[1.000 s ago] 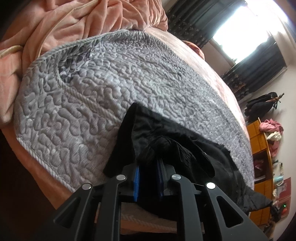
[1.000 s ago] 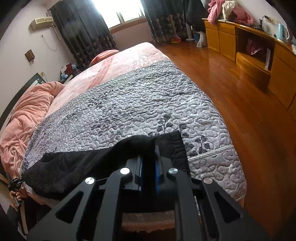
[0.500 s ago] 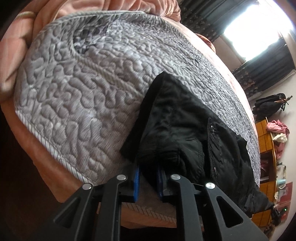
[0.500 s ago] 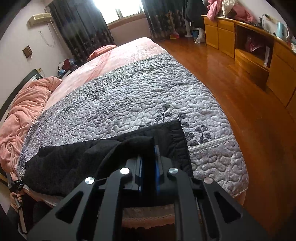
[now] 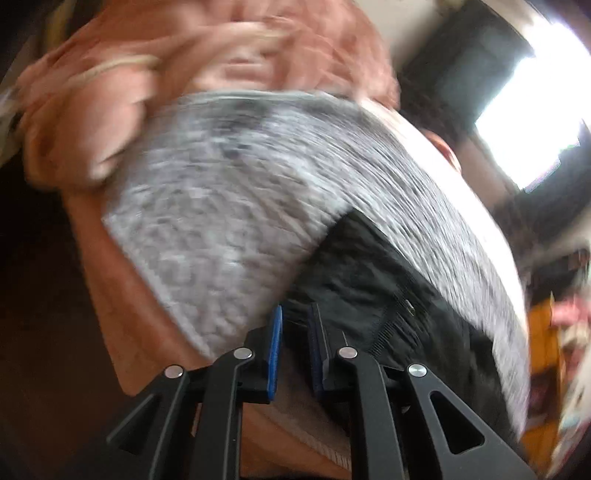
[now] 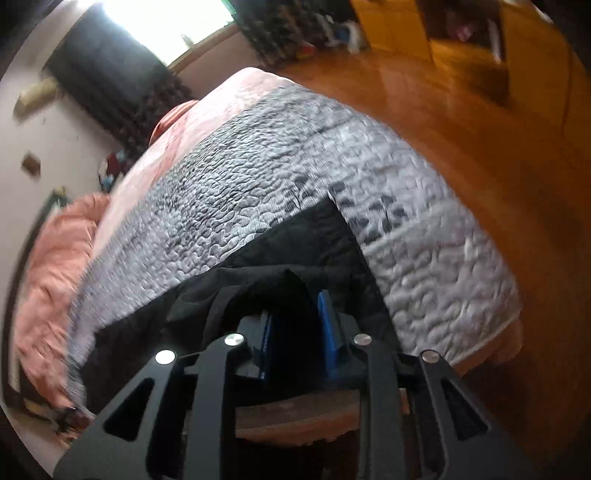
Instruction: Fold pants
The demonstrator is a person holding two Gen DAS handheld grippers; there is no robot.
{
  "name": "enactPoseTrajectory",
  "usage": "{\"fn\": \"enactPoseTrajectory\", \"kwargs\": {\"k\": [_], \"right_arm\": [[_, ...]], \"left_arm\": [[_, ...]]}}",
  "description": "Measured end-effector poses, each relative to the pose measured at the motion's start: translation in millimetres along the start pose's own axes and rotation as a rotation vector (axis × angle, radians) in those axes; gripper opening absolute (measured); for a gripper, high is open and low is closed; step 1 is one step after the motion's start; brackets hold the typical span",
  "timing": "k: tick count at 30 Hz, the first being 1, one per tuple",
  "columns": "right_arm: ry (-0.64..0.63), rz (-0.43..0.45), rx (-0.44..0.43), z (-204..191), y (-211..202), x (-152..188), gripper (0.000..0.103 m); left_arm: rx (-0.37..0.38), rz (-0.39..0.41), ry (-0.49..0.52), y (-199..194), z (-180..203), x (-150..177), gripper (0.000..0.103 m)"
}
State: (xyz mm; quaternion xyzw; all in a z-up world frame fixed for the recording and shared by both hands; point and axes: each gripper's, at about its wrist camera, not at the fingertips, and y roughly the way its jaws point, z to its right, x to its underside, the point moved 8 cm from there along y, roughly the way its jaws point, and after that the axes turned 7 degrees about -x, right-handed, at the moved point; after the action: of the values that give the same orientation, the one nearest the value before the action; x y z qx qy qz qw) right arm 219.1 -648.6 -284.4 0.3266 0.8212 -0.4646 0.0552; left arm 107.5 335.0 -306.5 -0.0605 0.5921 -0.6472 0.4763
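Note:
The black pants (image 5: 373, 280) lie along the near edge of the grey quilted bedspread (image 5: 221, 206); they also show in the right wrist view (image 6: 295, 243). My left gripper (image 5: 295, 317) is open with a small gap between its blue pads, right at the waist end of the pants, holding nothing. My right gripper (image 6: 295, 306) is open, its blue pads apart over a raised fold of the leg end. Both views are blurred by motion.
A pink blanket (image 5: 184, 74) is bunched at the head of the bed (image 6: 51, 266). The wooden floor (image 6: 498, 155) and orange cabinets (image 6: 461, 33) lie to the right of the bed. A bright window (image 6: 162, 22) with dark curtains is behind.
Both grippers have opened and let go of the pants, which now lie on the bedspread. Both cameras have swung and pulled back a little.

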Motion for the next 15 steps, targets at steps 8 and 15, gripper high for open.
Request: {"fn": "enactPoseTrajectory", "kwargs": {"k": [8, 15], "right_arm": [[0.433, -0.038, -0.144, 55.9, 3.0, 39.4, 0.044], [0.632, -0.005, -0.307, 58.5, -12.4, 60.5, 0.069]], "left_arm": [[-0.084, -0.223, 0.248, 62.1, 53.5, 33.8, 0.033], [-0.077, -0.272, 0.202, 70.4, 51.9, 32.2, 0.033]]}}
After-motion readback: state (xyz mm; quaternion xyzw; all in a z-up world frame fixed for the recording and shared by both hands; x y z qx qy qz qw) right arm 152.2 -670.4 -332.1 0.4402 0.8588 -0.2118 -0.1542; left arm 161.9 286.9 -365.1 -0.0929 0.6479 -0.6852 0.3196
